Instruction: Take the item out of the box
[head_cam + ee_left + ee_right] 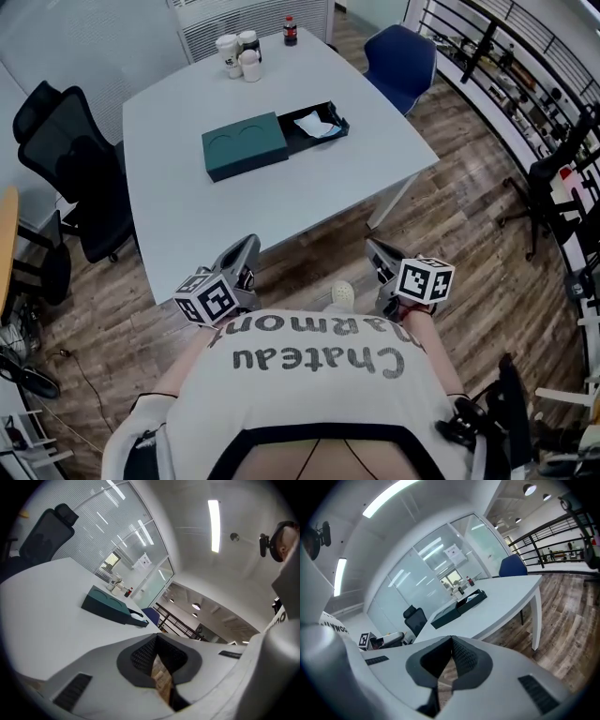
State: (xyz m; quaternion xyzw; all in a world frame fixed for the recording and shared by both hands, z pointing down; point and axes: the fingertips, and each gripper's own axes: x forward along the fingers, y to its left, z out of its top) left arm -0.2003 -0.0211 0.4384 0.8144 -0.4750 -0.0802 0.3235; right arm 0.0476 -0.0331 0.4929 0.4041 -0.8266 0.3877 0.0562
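Observation:
A dark green box (246, 145) lies mid-table, its black inner tray (330, 134) slid out to the right with a white item (314, 125) inside. Both grippers hang near my body, short of the table's front edge and far from the box. The left gripper (247, 251) and right gripper (377, 253) are shut with nothing between the jaws. The left gripper view shows the box (107, 605) far beyond the shut left gripper (157, 640). In the right gripper view the box (447, 615) and its tray (472, 597) lie far past the shut right gripper (451, 641).
The white table (187, 220) carries several paper cups (238, 54) and a dark bottle (290, 31) at its far edge. A black office chair (75, 169) stands at the left, a blue chair (403, 56) at the far right. A black railing (525, 84) runs along the right.

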